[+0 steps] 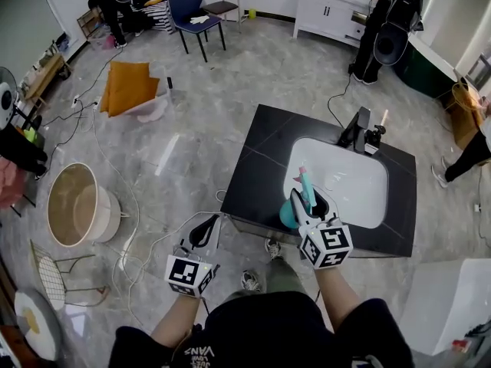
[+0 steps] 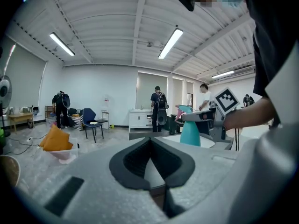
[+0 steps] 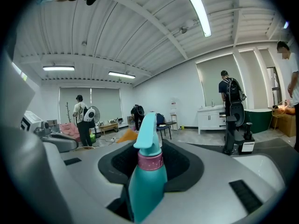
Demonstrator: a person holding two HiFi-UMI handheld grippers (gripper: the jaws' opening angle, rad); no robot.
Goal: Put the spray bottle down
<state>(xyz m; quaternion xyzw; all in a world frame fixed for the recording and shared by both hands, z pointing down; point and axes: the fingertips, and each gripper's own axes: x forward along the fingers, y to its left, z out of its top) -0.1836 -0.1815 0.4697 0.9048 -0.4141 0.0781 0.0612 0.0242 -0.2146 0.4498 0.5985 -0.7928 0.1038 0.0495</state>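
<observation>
A teal spray bottle [image 1: 291, 211] with a pink collar hangs upright above the front edge of the black counter [image 1: 268, 152], beside the white sink basin [image 1: 360, 198]. My right gripper [image 1: 311, 200] is shut on the bottle's body. In the right gripper view the bottle [image 3: 148, 181] fills the gap between the dark pads of the right gripper [image 3: 152, 157]. My left gripper [image 1: 205, 227] hangs over the floor, left of the counter, jaws together with nothing in them. The left gripper view shows its own tips [image 2: 150, 141] meeting, with the bottle [image 2: 190, 132] off to the right.
A black faucet [image 1: 359, 129] stands behind the basin. On the floor lie cables, a round tub [image 1: 73, 205] and an orange cushion [image 1: 126, 87]. A blue chair [image 1: 192, 14], a white cabinet [image 1: 330, 10] and several people are farther back.
</observation>
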